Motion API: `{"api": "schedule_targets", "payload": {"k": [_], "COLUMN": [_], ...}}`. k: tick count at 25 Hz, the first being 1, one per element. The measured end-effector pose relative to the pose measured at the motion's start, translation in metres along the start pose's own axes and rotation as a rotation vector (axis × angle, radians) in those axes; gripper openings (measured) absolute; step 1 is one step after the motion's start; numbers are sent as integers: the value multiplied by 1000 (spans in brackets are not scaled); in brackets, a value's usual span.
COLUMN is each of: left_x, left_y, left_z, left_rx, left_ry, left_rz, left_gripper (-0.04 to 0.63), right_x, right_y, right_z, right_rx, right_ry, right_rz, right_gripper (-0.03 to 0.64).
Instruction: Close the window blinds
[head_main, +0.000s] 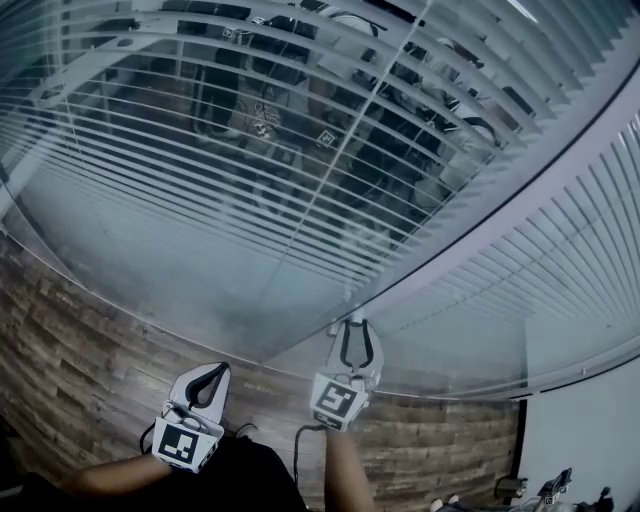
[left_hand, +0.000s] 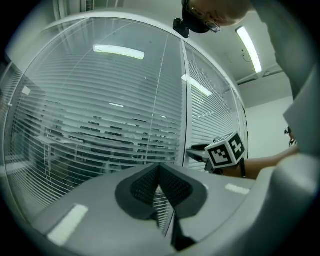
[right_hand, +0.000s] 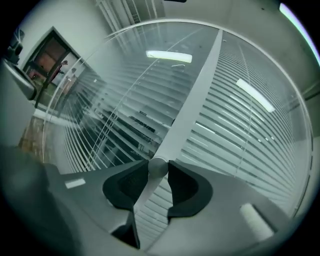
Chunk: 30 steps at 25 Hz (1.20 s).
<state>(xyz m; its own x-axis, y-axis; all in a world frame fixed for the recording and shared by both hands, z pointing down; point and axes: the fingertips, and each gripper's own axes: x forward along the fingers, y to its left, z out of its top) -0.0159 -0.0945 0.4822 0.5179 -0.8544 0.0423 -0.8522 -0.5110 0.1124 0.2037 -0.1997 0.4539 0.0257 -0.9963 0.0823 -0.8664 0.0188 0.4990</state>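
Clamping a smooth round knob (right_hand: 158, 167) beside slatted blinds (right_hand: 240, 130), dark right fingers (right_hand: 184, 186); left fingers (left_hand: 176, 186) together.

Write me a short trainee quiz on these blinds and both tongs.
1. True or false: the left tongs are shut and empty.
2. The right tongs are closed on: A a pull cord; B a round knob; C a door handle.
3. The blinds are open enough to see through on which side of the mullion, left or right?
Key: 1 true; 2 B; 3 left.
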Motion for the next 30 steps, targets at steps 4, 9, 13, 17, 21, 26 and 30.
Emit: {"api": "schedule_targets", "payload": {"k": [4, 9, 13, 17, 21, 26, 30], "left_x": [2, 0, 0, -1, -2, 0, 3], "left_y": [-2, -2, -2, -2, 0, -3, 0], "left_z": [4, 7, 3, 5, 2, 4, 3], "left_rx": [-1, -3, 2, 6, -6, -7, -15], "left_ry": [-5, -17, -4, -14, -10, 5, 2], "left_rz": [10, 8, 8, 4, 5, 0, 9], "left_gripper": [2, 2, 2, 2, 2, 2, 2], "right_x": [1, -1, 1, -6, -7, 3, 5], "right_y": [-11, -17, -19, -16, 0, -3, -10], "right_z": [-2, -6, -6, 3, 10, 4, 4], "right_rx": [376, 1009, 1054, 543, 87, -83, 162], "right_ry": [-38, -77, -71, -42, -20, 47, 8], "right_rz": [43, 111, 136, 86, 71, -1, 26], "right_gripper": [126, 126, 132, 197, 195, 132, 127]}}
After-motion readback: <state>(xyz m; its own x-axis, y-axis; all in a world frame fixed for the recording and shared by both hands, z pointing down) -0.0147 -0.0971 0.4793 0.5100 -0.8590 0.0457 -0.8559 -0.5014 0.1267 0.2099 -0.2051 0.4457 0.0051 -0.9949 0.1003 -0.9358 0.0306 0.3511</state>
